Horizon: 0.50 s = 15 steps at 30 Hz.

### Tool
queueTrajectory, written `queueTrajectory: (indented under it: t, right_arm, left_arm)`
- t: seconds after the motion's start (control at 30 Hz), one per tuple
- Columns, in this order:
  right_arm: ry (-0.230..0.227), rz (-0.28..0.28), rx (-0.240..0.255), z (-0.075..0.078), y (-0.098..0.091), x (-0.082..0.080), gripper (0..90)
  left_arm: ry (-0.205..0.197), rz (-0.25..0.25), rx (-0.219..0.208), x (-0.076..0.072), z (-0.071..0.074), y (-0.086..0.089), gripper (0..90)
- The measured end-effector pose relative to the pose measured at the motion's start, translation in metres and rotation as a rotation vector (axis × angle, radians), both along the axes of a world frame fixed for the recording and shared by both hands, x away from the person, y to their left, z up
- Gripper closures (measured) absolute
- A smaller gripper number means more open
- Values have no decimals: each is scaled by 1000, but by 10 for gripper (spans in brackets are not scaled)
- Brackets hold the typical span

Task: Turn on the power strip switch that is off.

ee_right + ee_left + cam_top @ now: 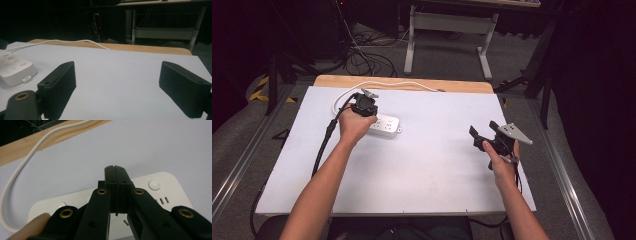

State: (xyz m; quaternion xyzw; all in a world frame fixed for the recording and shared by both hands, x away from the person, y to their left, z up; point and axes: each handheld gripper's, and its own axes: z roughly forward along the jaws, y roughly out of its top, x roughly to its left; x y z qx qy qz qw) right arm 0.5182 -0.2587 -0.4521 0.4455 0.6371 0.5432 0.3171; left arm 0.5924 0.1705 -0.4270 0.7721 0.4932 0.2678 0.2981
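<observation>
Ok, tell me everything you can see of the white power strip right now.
The power strip is a white, glossy plastic block with rounded corners, lying flat at the table's far left. It carries round buttons, socket slots and a small end port. Its white cord loops off toward the wooden back edge. The left gripper, jaws closed together, is over it; contact is unclear.
</observation>
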Motion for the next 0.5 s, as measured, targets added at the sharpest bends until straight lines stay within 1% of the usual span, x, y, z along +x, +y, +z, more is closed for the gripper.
queueTrajectory:
  t: [0.07,0.1,0.17,0.27,0.3,0.33,0.37,0.4,0.5]
  right_arm:
    - [0,0,-2,0,0,0,143]
    - [1,1,-1,0,0,1,144]
    - [1,1,-2,0,0,1,144]
    - [1,3,-5,-1,0,1,143]
    - [1,4,-4,-1,0,1,144]
    - [1,4,-4,-1,0,1,144]
    - [2,5,-3,-1,0,1,143]
    - [2,4,-3,-1,0,1,143]
    - [3,2,-5,-1,0,1,143]
  left_arm:
    - [21,-7,14,4,-3,-3,900]
    - [36,-14,29,7,-6,-7,900]
    - [43,-14,32,9,-8,-9,900]
    - [72,-18,33,12,-14,-11,900]
    - [89,-19,32,14,-17,-10,899]
    - [89,-19,32,14,-17,-10,898]
    - [103,-18,31,15,-19,-9,898]
    - [102,-16,20,16,-20,-9,900]
    - [106,-20,11,18,-20,-7,900]
